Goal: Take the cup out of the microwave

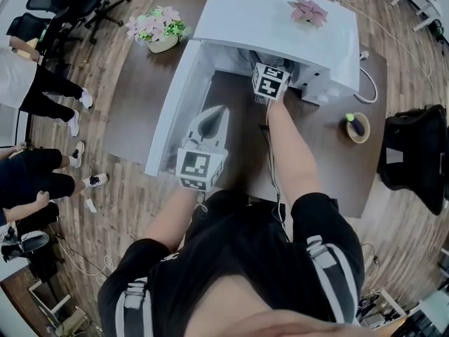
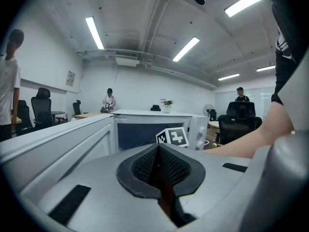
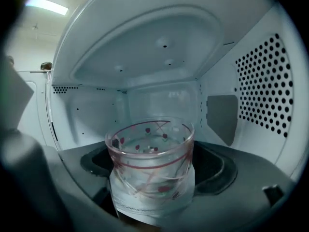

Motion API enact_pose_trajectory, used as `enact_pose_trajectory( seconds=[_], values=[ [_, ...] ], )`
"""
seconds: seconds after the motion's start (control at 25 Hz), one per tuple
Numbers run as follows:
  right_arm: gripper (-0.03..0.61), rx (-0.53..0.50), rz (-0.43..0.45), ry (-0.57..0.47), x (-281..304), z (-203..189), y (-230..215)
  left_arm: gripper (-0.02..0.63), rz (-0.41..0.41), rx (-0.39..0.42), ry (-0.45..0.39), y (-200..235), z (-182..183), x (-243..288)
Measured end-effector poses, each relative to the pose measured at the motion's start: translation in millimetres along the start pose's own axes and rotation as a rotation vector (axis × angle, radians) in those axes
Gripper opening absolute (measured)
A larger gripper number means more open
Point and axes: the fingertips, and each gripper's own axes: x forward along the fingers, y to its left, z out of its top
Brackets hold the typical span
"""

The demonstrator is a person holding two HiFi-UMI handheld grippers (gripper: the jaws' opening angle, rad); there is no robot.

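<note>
Clear cup (image 3: 150, 151) with red dots, lower centre of the right gripper view, inside the white microwave (image 3: 145, 47), between the right gripper's (image 3: 155, 166) wide-spread jaws, not clamped, left gripper (image 2: 158, 153) closed, empty

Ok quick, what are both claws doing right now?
Left claw: closed, holding nothing.
Right claw: open, with the cup between its two sides inside the microwave, not squeezed yet.

Left tongs (image 2: 158, 153) together, right tongs (image 3: 150, 151) wide apart
</note>
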Motion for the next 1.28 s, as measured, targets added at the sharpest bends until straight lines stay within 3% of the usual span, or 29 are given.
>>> enact_pose_trajectory(
  seconds=[0.08,0.44,0.84,1.0,1.28],
  values=[
    [0.465,-0.009,-0.001,-0.008,-1.6,1.5,0.1,0.0,-0.002,-0.001,-0.001,-0.4,-0.1,-1.1],
    [0.459,0.018,0.039,0.011,-32.8,-2.5,14.1,0.0,0.004,-0.014,-0.021,-2.2,7.4,-10.9],
    [0.459,0.001,0.11,0.034,-140.3,-17.8,24.8,0.0,0.015,-0.005,-0.075,-36.6,36.7,-39.5],
    [0.459,-0.004,0.158,-0.008,-194.7,4.6,26.5,0.0,0.033,-0.007,-0.094,-54.0,49.9,-52.4],
    [0.459,-0.043,0.224,-0.144,-281.0,77.9,18.2,0.0,0.065,-0.011,-0.15,-85.0,75.9,-68.9]
  ],
)
